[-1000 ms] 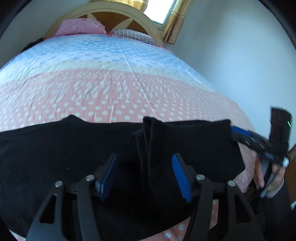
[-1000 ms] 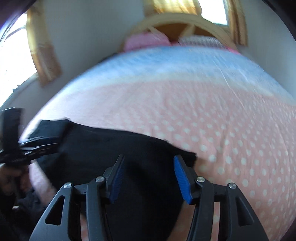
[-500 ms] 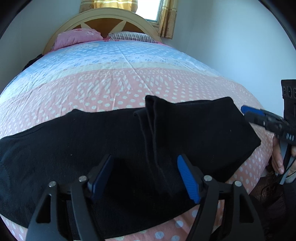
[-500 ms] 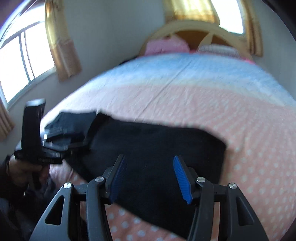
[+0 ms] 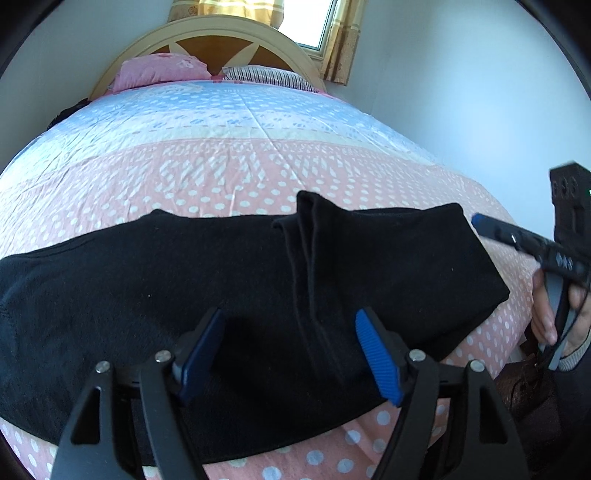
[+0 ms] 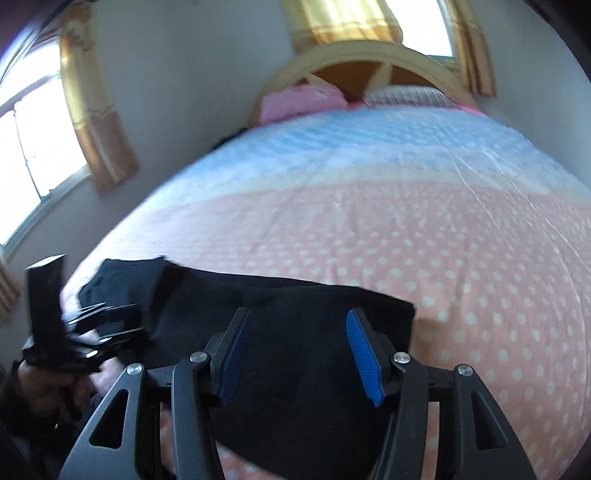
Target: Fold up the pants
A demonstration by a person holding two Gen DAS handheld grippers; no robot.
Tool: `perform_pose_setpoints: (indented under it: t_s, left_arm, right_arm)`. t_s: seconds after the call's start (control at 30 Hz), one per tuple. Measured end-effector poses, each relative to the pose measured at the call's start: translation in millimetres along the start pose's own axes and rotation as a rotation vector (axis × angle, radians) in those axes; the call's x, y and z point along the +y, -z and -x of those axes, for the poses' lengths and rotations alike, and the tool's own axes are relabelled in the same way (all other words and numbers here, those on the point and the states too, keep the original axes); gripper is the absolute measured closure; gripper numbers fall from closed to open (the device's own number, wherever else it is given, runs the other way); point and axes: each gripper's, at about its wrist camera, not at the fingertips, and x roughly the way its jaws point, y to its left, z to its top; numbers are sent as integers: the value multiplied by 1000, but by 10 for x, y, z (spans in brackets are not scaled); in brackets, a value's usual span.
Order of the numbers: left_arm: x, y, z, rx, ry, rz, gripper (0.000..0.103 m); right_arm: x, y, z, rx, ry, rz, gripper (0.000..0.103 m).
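Note:
Black pants (image 5: 147, 277) lie across the near end of the bed, with the right end folded over into a thicker layer (image 5: 388, 258). My left gripper (image 5: 290, 321) hangs open just above the fold line, and its blue pads are not pressing on the cloth. My right gripper (image 6: 297, 321) is open over the folded end (image 6: 207, 291) with nothing held. In the left wrist view, one of the right gripper's fingers (image 5: 495, 230) pokes in from the right, clear of the pants' edge. The left gripper's fingers (image 6: 99, 317) show at the pants' far left end in the right wrist view.
The pink, dotted bedspread (image 5: 221, 177) turns blue further back, toward two pillows (image 5: 162, 72) and a curved headboard (image 5: 221, 33). A white wall (image 5: 461, 110) runs along the bed's right side. Curtained windows (image 6: 33, 147) stand on the left. A hand (image 5: 546, 317) grips the right tool.
My left gripper's jaws have widened and let go of the pants' fold. The right gripper has drawn back off the pants' right end, and its view now takes in more of the bed.

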Motion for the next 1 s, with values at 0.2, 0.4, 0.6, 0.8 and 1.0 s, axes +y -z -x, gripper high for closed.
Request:
perform_pose_setpoints:
  t_s: [0.2,0.4,0.6,0.8,1.0]
  left_arm:
    - [-3,9,39,-2,-1,-4,26]
    - [15,25,61,-8,-5,14,26]
    - [35,21,128,-17,-4,11,26]
    - [212,-14,256,-44,-49,31,23]
    - [512,-26,396,-75,-161,54,11]
  right_arm:
    - [-104,0,-102,27,62,-38,48]
    - [299,70,-13,6,-13,93,47]
    - [599,192,-136,52,75,204,47]
    - [1180,175,-61,12,-130,243,47]
    - [1507,387,-590,165,-193,278,47]
